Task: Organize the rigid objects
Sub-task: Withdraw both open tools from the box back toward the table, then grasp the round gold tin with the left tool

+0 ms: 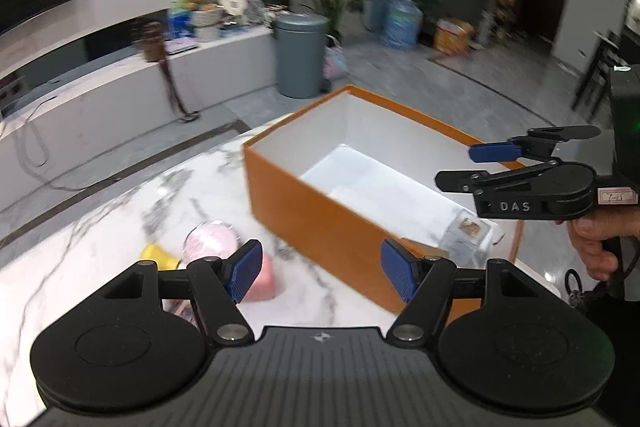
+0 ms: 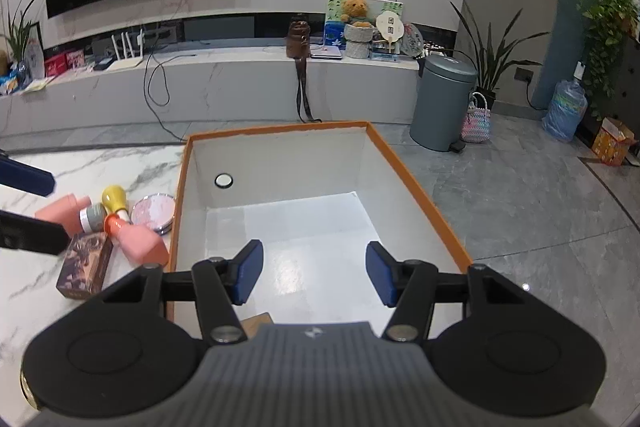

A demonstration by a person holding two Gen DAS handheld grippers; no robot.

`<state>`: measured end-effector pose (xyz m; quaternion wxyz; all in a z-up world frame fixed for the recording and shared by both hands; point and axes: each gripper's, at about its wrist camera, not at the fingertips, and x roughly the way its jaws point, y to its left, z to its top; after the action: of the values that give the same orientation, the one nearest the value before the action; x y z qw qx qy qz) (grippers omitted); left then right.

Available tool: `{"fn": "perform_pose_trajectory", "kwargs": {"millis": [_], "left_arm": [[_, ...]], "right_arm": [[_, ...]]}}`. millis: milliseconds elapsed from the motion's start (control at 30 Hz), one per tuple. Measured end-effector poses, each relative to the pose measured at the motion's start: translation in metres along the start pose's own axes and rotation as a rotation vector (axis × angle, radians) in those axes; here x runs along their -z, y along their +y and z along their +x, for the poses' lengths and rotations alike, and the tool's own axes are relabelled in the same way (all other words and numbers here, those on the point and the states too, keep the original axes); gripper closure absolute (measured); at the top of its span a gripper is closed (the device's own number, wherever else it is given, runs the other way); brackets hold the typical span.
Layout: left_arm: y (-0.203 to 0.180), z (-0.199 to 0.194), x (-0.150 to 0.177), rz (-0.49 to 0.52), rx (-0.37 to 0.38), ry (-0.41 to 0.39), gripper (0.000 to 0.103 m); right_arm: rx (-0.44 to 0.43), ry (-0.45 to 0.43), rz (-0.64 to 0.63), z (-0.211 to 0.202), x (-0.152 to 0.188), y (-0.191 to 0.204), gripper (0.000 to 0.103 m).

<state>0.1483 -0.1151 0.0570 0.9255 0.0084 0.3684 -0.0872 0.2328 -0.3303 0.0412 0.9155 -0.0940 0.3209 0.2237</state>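
The orange box sits open on my marble counter, close to its far edge, white inside and nearly bare, with a small clear packet lying in the near end and a round black-rimmed hole in its left wall. My right tongs hang over the box interior, blue pads spread apart and pinching nothing. My left tongs hover above the counter just beside the box's left wall, pads spread as well, nothing between them. Against that wall, on the counter, lies the clutter: a dark patterned carton nearest me, a pink bottle with an orange neck touching it, a round pink compact beside the box wall, a yellow bulb-shaped piece, and a small grey-capped jar
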Motion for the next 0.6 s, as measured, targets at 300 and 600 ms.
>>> {"fn": "perform_pose_trajectory", "kwargs": {"millis": [300, 600], "left_arm": [[0.008, -0.028, 0.054, -0.12, -0.072, -0.059, 0.021], [0.007, -0.041, 0.122, -0.217, -0.143, -0.093, 0.02]], "right_arm": [[-0.014, -0.025, -0.047, -0.001, 0.0, 0.018, 0.044], [-0.101, -0.103, -0.081, -0.016, 0.0, 0.042, 0.04]]}}
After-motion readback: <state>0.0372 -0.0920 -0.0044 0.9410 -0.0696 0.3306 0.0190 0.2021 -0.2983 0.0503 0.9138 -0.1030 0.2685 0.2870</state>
